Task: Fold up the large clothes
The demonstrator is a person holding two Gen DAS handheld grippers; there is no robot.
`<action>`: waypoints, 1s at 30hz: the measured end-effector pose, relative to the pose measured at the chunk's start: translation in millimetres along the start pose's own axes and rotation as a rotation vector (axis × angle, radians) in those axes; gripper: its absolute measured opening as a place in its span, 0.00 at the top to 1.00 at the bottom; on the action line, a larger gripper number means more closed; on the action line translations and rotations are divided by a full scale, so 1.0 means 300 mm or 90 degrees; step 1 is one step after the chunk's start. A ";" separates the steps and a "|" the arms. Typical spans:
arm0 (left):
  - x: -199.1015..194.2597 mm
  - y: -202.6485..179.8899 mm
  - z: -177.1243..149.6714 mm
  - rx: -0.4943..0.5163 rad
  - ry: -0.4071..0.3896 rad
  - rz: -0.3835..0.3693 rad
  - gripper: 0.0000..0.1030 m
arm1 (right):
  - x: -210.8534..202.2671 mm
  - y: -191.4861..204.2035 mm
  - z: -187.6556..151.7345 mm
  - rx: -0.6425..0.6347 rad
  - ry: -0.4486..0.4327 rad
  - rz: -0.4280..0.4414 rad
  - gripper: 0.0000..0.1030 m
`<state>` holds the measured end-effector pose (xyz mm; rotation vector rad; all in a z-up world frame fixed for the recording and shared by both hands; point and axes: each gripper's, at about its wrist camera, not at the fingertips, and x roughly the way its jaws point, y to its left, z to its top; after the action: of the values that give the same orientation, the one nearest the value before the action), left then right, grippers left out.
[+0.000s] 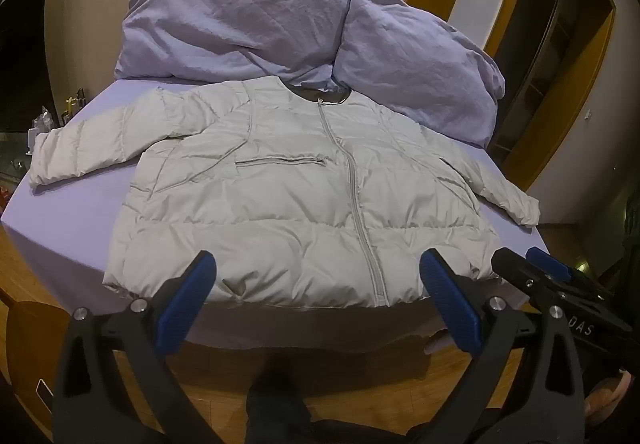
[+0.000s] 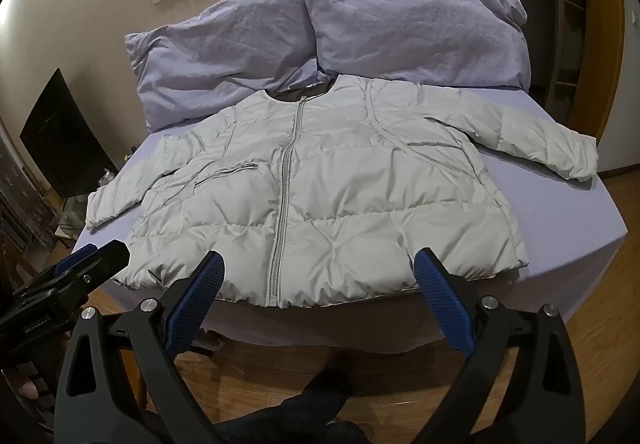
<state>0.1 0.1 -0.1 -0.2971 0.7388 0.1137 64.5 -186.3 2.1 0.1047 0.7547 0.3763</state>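
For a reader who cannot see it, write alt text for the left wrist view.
A pale puffer jacket lies flat, zipped, sleeves spread, on a lilac bed below two pillows. Open left tongs hover empty at its hem; right tongs alongside.

Probably bedroom: bed (image 1: pixel 72 228), pillows (image 1: pixel 240 23)

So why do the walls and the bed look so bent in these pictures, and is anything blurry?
Left wrist view: fisheye lens bows the bed edge and door frame; dim, warm light; jacket sharp. Right wrist view: same bending, black corners, bright glare on the wall at upper left; pillows crisp.
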 end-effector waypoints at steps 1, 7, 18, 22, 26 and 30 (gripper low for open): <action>0.000 0.000 0.000 0.000 0.000 0.000 0.02 | 0.000 0.000 0.000 -0.001 0.001 -0.001 0.05; 0.002 -0.004 0.000 0.000 0.001 0.000 0.02 | 0.000 0.001 -0.001 -0.002 0.001 -0.004 0.05; -0.003 0.004 -0.003 0.001 0.000 -0.004 0.02 | -0.002 0.003 -0.004 -0.003 0.000 -0.003 0.05; 0.000 0.000 0.000 -0.002 0.001 -0.002 0.02 | -0.002 0.004 -0.005 -0.003 0.000 -0.003 0.05; 0.000 0.000 -0.001 -0.001 0.001 -0.002 0.02 | -0.002 0.005 -0.005 -0.003 0.000 -0.003 0.05; 0.000 0.001 0.000 -0.002 0.002 -0.002 0.02 | -0.001 0.006 -0.005 -0.002 0.000 -0.003 0.05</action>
<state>0.1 0.3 -0.2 -0.3013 0.7417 0.1118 62.7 -184.8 1.8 0.0993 0.7537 0.3726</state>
